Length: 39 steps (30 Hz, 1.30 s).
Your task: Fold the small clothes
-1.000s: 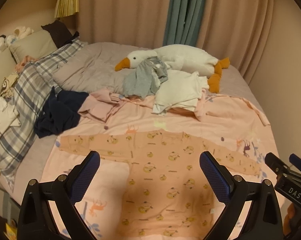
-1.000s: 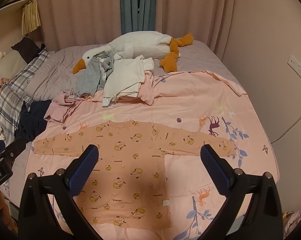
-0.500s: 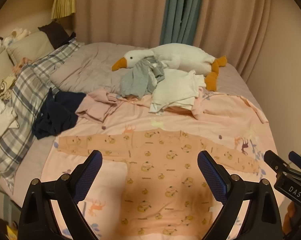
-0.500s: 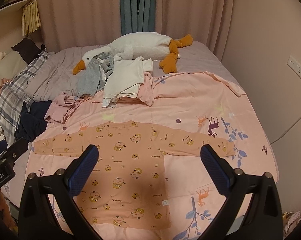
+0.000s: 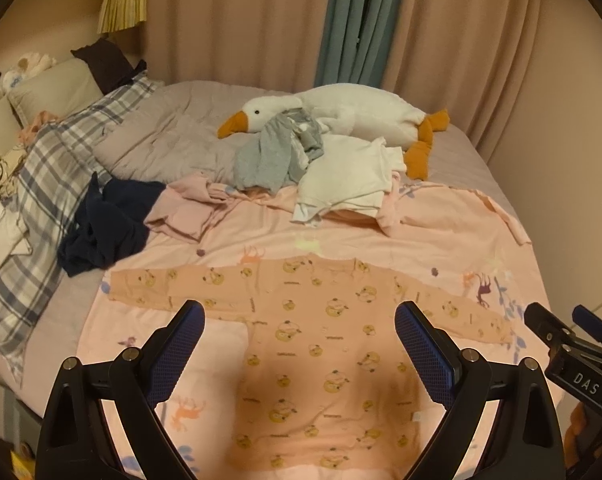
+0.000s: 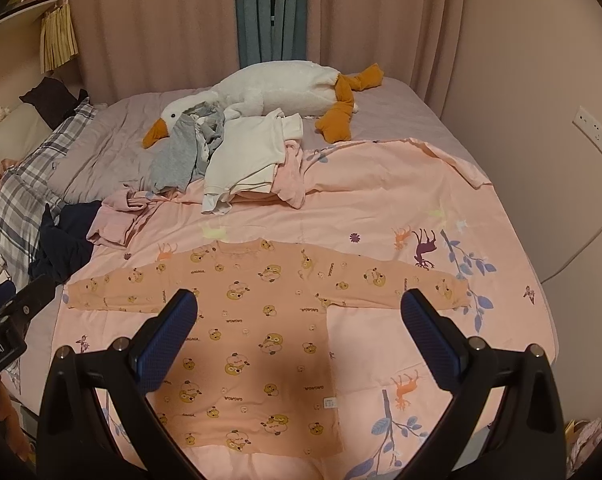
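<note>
Jaws: your left gripper [image 5: 299, 338] and right gripper [image 6: 299, 326] both gape empty | orange bear-print long-sleeved cotton top [image 6: 257, 320] lies flat on pink animal-print bedsheet [image 6: 381, 208].

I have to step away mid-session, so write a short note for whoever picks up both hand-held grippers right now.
Left hand-held gripper: open, empty, above the shirt.
Right hand-held gripper: open, empty, above the shirt.
The orange bear-print long-sleeved shirt lies flat on the pink animal-print sheet, both sleeves spread out to the sides, no fold made yet.
Unfolded pile beyond it: grey garment, white top, pink garment, dark navy garment, beside the plush goose.
Done: shirt laid out.
Left: fold the shirt, then the pile.
</note>
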Each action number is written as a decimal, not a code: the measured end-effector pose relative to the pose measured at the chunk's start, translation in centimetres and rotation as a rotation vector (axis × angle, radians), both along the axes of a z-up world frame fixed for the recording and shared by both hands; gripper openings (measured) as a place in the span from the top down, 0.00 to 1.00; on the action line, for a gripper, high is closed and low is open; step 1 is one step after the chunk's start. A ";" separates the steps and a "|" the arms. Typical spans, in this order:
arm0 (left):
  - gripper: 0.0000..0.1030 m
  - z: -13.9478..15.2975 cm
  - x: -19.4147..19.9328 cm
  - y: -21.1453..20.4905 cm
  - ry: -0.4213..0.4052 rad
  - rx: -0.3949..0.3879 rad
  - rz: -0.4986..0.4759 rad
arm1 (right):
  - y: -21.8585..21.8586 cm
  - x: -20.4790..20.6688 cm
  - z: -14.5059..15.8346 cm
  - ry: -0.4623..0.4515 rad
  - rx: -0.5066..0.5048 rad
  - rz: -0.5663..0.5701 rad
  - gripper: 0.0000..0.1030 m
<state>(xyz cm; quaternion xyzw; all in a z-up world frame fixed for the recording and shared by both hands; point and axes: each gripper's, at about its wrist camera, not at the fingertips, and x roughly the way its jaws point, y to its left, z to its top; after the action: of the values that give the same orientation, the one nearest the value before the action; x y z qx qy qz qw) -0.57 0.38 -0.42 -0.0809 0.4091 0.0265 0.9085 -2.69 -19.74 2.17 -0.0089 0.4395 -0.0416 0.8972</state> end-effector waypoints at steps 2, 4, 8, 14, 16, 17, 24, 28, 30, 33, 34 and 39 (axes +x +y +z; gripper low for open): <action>0.06 0.0 0.0 0.0 0.002 -0.003 -0.006 | 0.0 0.0 0.0 -0.001 0.005 0.003 0.01; 0.06 0.1 0.0 -0.1 0.001 -0.001 -0.011 | 0.1 0.0 -0.1 0.000 0.014 0.008 0.01; 0.06 0.2 0.1 0.0 0.001 0.008 -0.015 | 0.5 0.1 -0.2 0.002 0.019 0.021 0.01; 0.06 0.1 0.4 0.1 0.005 -0.008 0.000 | 0.8 0.4 -0.1 0.001 0.005 0.031 0.01; 0.06 0.1 0.5 0.0 0.003 -0.002 -0.002 | 0.7 0.5 -0.1 0.001 0.001 0.031 0.01; 0.06 0.1 0.6 0.0 0.004 0.000 -0.002 | 0.7 0.6 -0.1 0.001 -0.001 0.032 0.01; 0.06 -0.1 0.6 0.0 0.008 0.000 0.000 | 0.5 1.2 -0.4 0.008 0.025 0.030 0.01; 0.06 -0.4 0.5 0.2 0.017 0.008 -0.009 | 0.9 0.8 -0.5 0.009 0.044 0.031 0.01; 0.06 -0.5 0.6 0.1 0.022 -0.001 -0.013 | 1.1 0.7 -0.6 0.012 0.041 0.027 0.01; 0.06 -1.0 0.9 0.3 0.043 0.004 -0.030 | 1.5 0.4 -0.7 0.021 0.032 0.007 0.01; 0.06 -0.9 0.9 0.5 0.038 0.002 -0.032 | 1.7 0.4 -0.6 0.020 0.032 0.014 0.01; 0.06 -1.3 1.2 2.1 0.041 -0.050 -0.036 | 2.5 1.0 -0.5 0.037 -0.007 -0.002 0.01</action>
<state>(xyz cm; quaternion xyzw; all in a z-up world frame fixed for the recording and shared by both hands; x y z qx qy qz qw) 0.62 2.44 -1.70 -0.0956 0.4295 0.0013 0.8980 -1.70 -17.23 1.69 -0.0122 0.4557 -0.0440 0.8890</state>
